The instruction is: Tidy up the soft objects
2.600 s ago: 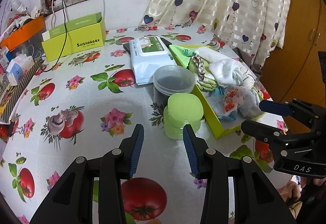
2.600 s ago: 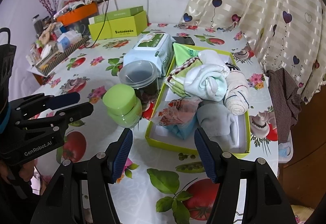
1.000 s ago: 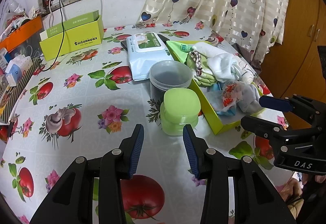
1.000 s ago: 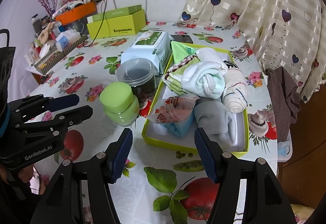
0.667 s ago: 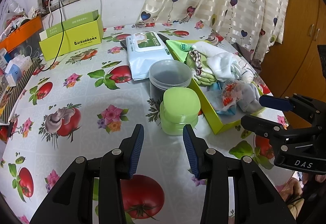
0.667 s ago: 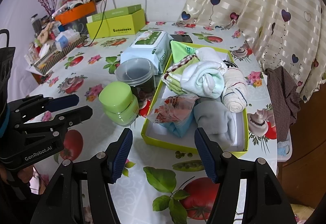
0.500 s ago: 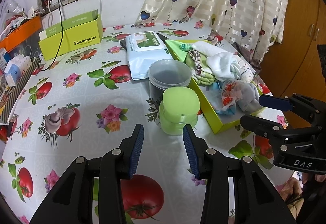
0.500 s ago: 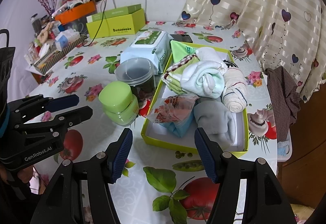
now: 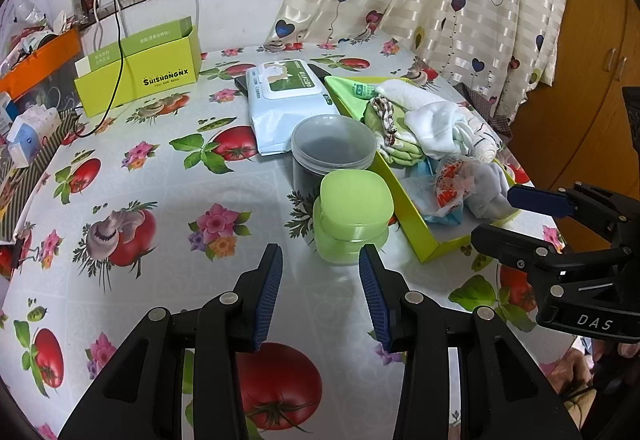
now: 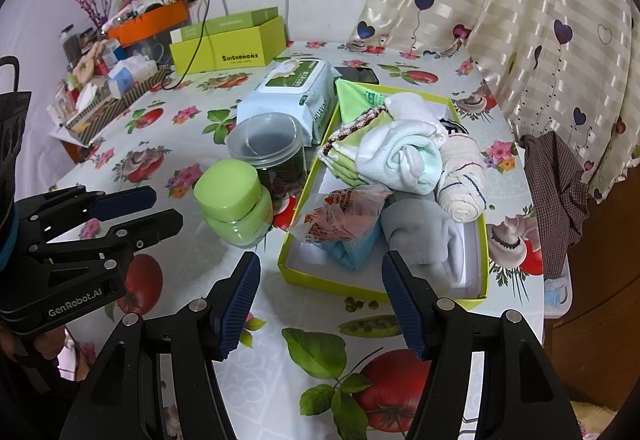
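Left wrist view: left gripper [image 9: 320, 280] empty, jaws wide open, hanging over worktop [image 9: 160, 176] just before green jar [image 9: 352, 216]. Green box [image 9: 416, 216] beside jar, full of soft things.

Right wrist view: right gripper [image 10: 320, 300] empty, jaws wide open, just before green box [image 10: 320, 276]. Soft things [image 10: 400, 160] piled inside box. Looks like wait between picks. Next: choose one cloth, reach in, close jaws.

Since earlier frames: almost nothing changes; both hands stay put.
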Tool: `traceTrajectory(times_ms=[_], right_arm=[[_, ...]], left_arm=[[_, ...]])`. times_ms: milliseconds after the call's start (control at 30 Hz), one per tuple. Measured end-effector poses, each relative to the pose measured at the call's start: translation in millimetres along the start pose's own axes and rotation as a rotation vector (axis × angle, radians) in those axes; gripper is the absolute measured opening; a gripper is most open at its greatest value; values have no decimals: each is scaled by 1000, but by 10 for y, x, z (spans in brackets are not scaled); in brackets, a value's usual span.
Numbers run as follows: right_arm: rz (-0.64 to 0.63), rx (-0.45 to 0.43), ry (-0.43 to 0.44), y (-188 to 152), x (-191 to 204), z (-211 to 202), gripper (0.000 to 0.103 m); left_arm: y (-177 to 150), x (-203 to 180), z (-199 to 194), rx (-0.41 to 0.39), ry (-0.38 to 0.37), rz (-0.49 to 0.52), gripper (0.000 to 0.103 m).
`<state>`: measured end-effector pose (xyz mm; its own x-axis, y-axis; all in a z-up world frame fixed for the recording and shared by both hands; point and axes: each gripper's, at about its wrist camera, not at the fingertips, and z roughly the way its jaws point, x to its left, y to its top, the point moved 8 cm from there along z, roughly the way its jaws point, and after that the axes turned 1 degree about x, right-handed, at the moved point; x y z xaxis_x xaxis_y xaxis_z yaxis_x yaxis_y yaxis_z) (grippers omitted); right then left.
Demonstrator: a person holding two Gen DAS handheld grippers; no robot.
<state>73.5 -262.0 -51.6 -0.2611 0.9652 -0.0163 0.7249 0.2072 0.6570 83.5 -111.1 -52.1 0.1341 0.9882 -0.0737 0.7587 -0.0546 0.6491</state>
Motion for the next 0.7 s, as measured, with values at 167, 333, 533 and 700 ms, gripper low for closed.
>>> traceTrajectory(times_ms=[167,333,533,700], right_arm=[[-1,0,0,3,4,0,64],[-1,1,-1,6,10,-1,64],[-1,1,-1,10,13,-2,64],[-2,2,-2,12,13,-3,64]], left_arm=[[-2,1,5,2,-2,0,41],[-9,1,14,2,-9,-3,41],[-1,4,-9,-8,-16,2,41],[17,-1,-12,-6,-20,6,41]])
